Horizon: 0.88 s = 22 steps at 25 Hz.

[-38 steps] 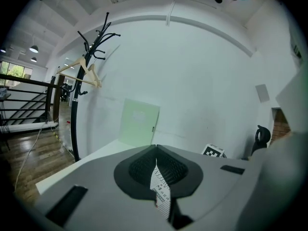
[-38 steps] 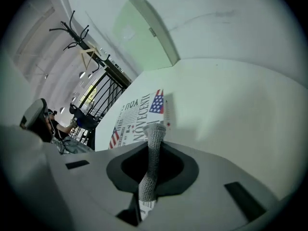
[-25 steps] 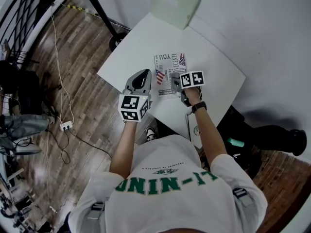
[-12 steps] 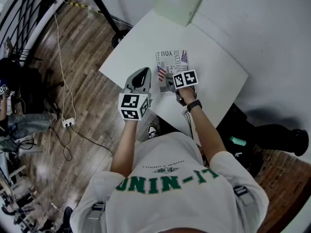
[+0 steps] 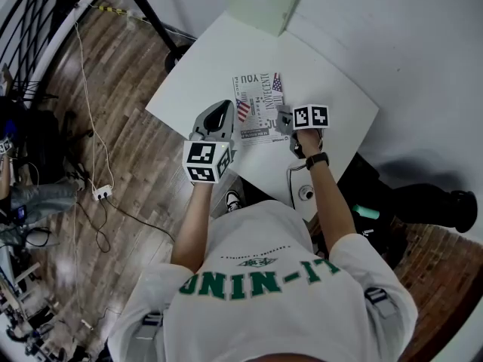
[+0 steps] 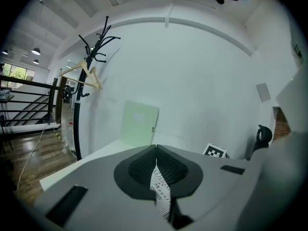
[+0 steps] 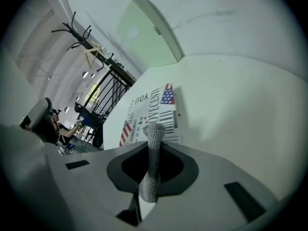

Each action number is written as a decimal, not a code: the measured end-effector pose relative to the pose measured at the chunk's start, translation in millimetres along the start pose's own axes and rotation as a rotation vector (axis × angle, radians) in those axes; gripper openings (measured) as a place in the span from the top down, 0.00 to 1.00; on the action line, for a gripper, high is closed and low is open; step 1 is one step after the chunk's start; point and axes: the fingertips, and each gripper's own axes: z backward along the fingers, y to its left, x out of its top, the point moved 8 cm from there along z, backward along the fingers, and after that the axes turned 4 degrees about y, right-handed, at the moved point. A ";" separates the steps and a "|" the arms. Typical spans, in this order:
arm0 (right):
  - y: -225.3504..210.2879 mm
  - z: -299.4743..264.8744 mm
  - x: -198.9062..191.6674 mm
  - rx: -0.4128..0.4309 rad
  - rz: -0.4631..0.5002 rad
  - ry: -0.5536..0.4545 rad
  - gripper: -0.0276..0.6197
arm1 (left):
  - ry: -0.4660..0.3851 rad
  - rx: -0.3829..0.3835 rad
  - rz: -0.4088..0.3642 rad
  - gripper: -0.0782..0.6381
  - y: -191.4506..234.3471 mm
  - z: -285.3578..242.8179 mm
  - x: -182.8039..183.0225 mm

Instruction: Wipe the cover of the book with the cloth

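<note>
The white table carries the book flat near its middle, long axis running near to far, between my two grippers. My left gripper is clamped on the book's left edge (its own view shows a printed strip pinched between the pads). My right gripper, the nearer one for wiping, sits at the near right corner and grips the grey cloth. The right gripper view puts the cover just ahead and a little left, but the head view hides whether cloth touches cover.
</note>
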 end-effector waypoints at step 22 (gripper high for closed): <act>31.0 -32.3 -19.9 0.109 -0.006 0.065 0.90 | -0.015 0.004 0.011 0.87 4.6 10.5 0.6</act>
